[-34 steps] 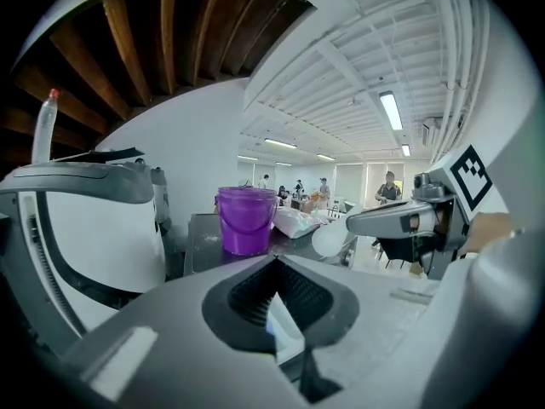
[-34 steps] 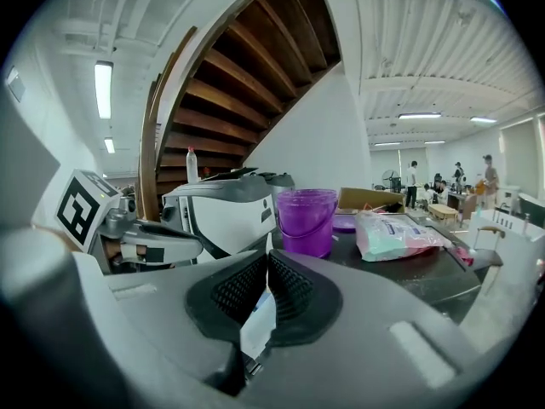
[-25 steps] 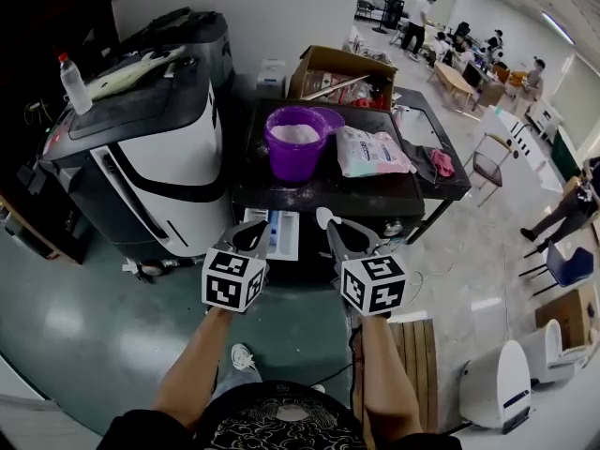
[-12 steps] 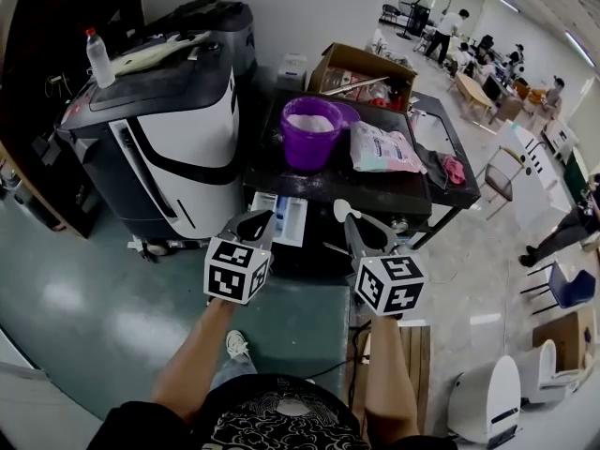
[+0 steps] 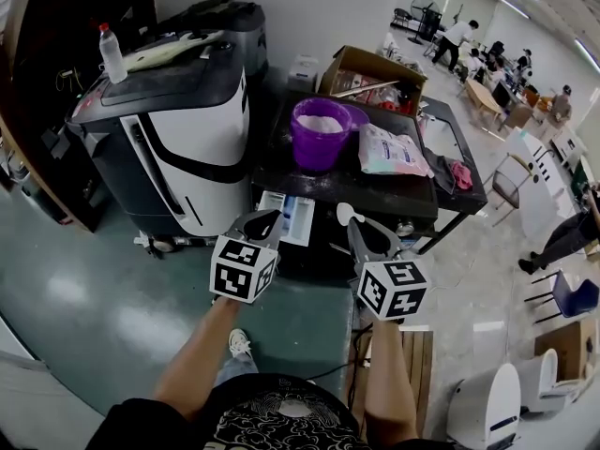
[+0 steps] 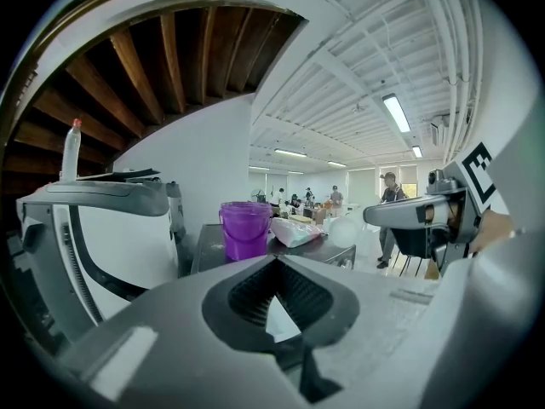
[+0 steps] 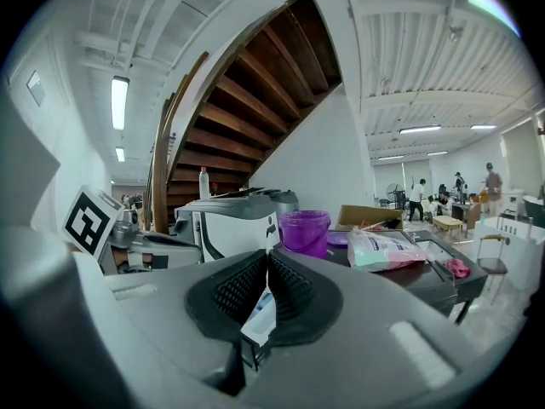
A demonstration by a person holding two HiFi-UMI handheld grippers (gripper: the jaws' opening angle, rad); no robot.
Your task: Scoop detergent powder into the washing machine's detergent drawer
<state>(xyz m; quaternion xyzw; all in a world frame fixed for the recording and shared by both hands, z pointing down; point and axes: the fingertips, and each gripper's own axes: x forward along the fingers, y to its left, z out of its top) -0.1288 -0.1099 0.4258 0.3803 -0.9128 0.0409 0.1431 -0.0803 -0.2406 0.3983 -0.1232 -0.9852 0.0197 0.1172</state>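
A person stands over the open drawer [image 5: 286,217], a gripper in each hand. The right gripper [image 5: 356,228] has its fingers pinched on a thin white scoop [image 5: 344,214], whose bowl juts past the tips. The left gripper [image 5: 262,219] is closed on nothing. Over the past second the head view swings slightly while both grippers stay low, no nearer the purple bucket [image 5: 321,143], which sits well beyond the fingers on the black worktop [image 5: 375,190]. That suggests the scooping has yet to begin. The powder [image 5: 321,123] shows as a pale white heap near the bucket's rim. The drawer, white with a blue part, lies just ahead of the left fingers, beside the scoop. Whether the scoop is loaded cannot be told.
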